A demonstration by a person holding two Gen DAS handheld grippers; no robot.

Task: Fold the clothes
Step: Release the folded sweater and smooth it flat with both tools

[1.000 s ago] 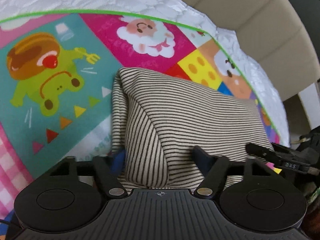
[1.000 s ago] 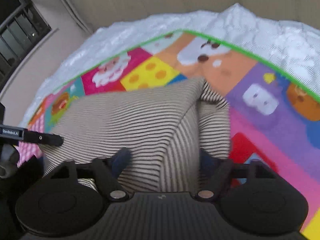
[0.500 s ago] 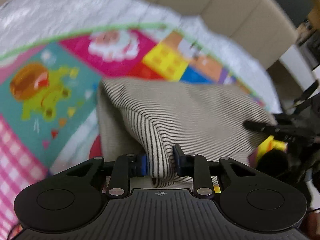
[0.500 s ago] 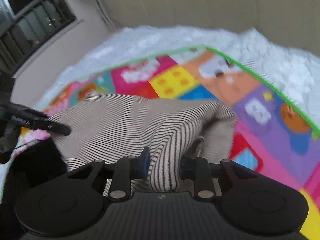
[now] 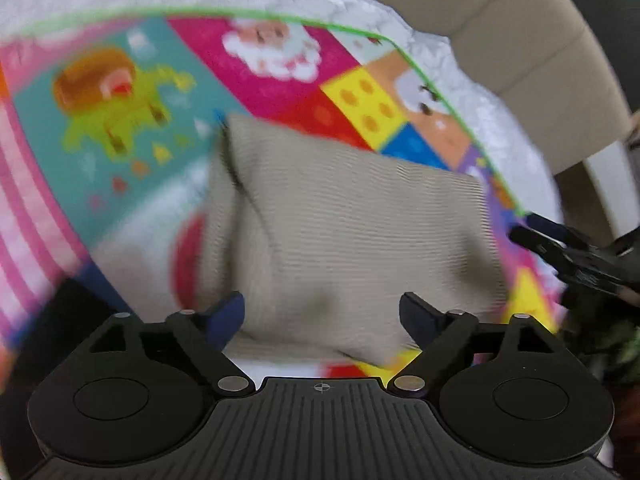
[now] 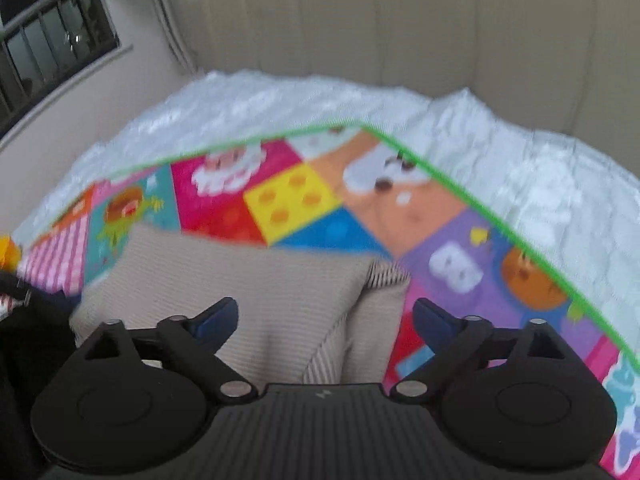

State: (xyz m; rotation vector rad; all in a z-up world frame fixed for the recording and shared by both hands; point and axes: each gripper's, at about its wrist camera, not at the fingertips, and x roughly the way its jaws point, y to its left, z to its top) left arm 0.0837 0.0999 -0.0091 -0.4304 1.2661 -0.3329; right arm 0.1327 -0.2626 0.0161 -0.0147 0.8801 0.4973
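A beige garment with thin dark stripes (image 5: pixel 352 232) lies folded into a rough rectangle on a colourful cartoon play mat (image 5: pixel 132 92). My left gripper (image 5: pixel 322 318) hangs over its near edge, jaws opening wide, pads clear of the cloth. In the right wrist view the same striped garment (image 6: pixel 256 284) lies below my right gripper (image 6: pixel 326 318), whose jaws are opening too, with nothing pinched. A folded flap shows at the garment's right side. The right gripper's fingers (image 5: pixel 568 248) show at the right edge of the left wrist view. Both views are motion blurred.
The mat (image 6: pixel 460 236) has a green border and rests on a white quilted cover (image 6: pixel 540 168). A beige padded headboard or sofa back (image 6: pixel 400 20) rises behind. A barred window (image 6: pixel 44 44) is at the far left.
Half a second ago both grippers were pinched on folds of the striped garment; both have let go and opened wide. The garment has dropped flat onto the mat, and both grippers rose.
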